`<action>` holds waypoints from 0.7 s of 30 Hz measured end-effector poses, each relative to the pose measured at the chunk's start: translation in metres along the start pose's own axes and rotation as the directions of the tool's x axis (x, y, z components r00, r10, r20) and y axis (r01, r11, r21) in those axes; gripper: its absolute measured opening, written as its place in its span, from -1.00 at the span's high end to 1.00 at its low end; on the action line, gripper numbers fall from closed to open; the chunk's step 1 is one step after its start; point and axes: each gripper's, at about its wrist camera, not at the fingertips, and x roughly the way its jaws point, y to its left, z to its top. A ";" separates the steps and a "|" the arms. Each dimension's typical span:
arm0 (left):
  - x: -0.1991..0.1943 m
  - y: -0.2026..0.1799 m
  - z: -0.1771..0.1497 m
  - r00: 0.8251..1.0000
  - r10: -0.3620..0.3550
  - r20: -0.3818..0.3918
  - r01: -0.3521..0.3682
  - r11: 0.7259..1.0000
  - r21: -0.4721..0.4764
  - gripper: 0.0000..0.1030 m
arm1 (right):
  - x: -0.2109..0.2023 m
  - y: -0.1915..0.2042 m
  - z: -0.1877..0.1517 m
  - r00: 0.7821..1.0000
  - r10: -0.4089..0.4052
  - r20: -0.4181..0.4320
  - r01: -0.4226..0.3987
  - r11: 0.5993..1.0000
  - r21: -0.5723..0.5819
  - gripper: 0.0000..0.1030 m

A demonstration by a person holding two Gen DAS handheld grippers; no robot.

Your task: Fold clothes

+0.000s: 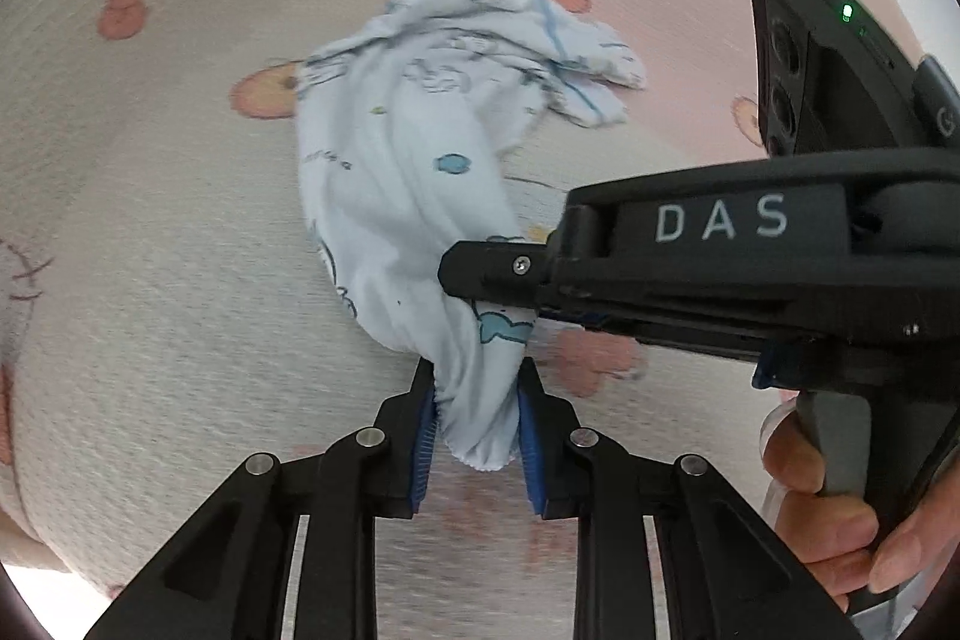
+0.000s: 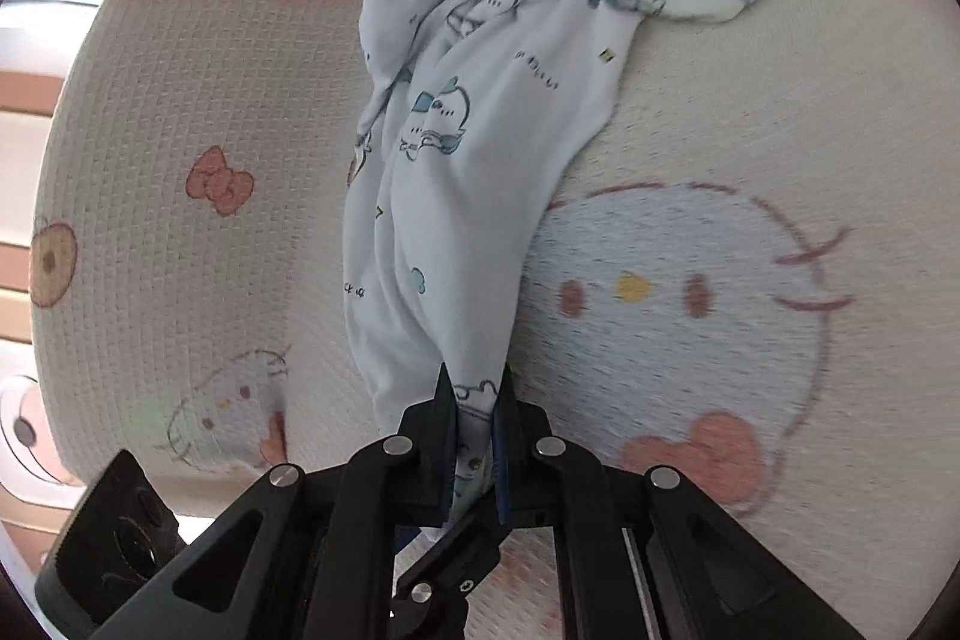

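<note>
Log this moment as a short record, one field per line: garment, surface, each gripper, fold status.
garment: white printed garment, bunched and crumpled
surface: cartoon-print quilted cover beneath it
left gripper: shut on the garment's near end
right gripper: shut on a garment edge, close beside the left one
hand: wrapped around the right gripper's handle, lower right in the left wrist view
fold status: no fold visible yet; far end rests on the cover

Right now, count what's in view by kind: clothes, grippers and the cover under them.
Garment, white with blue cartoon print: 1
Grippers: 2, the left gripper and the right gripper, both with jaws shut on the garment
Pink cartoon-print cover: 1
Total: 4
</note>
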 end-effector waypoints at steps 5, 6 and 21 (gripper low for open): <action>0.011 -0.039 0.006 1.000 -0.017 -0.003 0.017 0.997 0.072 0.63 | -0.008 0.016 0.001 0.993 -0.113 0.026 0.115 0.986 -0.119 0.88; 0.011 -0.046 0.006 1.000 -0.023 0.001 0.023 0.997 0.079 0.64 | -0.009 0.020 0.002 0.991 -0.129 0.030 0.131 0.983 -0.128 0.88; 0.033 -0.135 0.004 0.996 -0.068 -0.060 0.077 0.984 0.160 0.66 | -0.042 -0.023 -0.004 0.989 -0.148 0.011 0.148 0.988 -0.052 0.88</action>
